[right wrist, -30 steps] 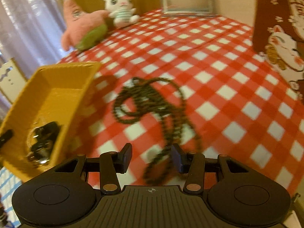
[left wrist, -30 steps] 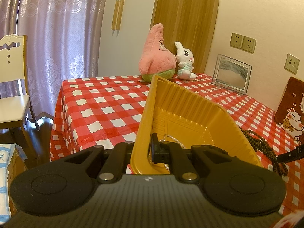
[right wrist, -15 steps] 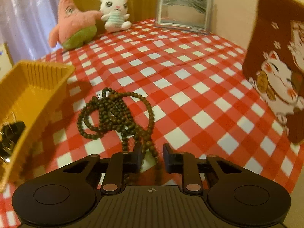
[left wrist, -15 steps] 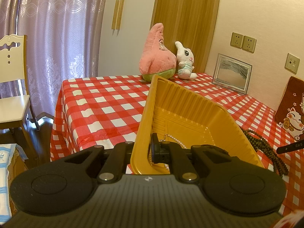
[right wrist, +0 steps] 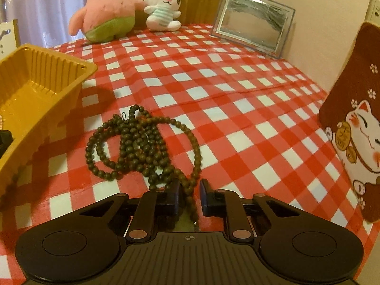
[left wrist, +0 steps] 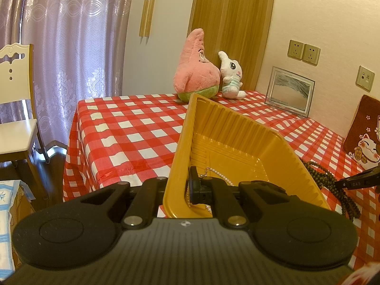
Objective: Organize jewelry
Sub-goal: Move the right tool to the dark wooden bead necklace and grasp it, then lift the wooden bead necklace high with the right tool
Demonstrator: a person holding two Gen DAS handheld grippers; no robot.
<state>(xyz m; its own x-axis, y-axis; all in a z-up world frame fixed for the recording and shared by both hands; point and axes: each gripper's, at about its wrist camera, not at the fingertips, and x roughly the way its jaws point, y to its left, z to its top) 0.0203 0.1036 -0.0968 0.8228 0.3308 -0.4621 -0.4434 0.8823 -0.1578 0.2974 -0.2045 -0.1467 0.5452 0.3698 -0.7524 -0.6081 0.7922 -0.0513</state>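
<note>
- The dark bead necklace (right wrist: 142, 144) lies heaped in loops on the red-and-white checked tablecloth (right wrist: 237, 90), most of it just ahead of the right gripper (right wrist: 188, 196) and a little to the left of its jaws.
- One strand of the beads trails back from the heap and runs straight into the gap between the right jaws.
- The right jaws have just been closing; they stand narrow with the strand between them, but a sliver of space shows on each side of the beads, so the pads are not yet pressing.
- The yellow plastic tray (left wrist: 228, 128) sits to the left of the right jaws, near the bead heap but apart from it.
- The left gripper (left wrist: 182, 187) is clamped on the near left wall of the tray: one finger outside the wall, the other inside, jaws closed tight on the rim.
- A pearl necklace (left wrist: 222, 178) lies on the tray floor, just beyond the inner left finger.
- Far ahead of both jaws, at the back edge of the table, a pink star plush (right wrist: 106, 11) and a white bunny plush (right wrist: 163, 7) stand side by side, touching.
- A picture frame (right wrist: 251, 23) leans against the wall ahead and to the right.
- A brown lucky-cat cushion (right wrist: 351, 118) stands well to the right of the right jaws.
</note>
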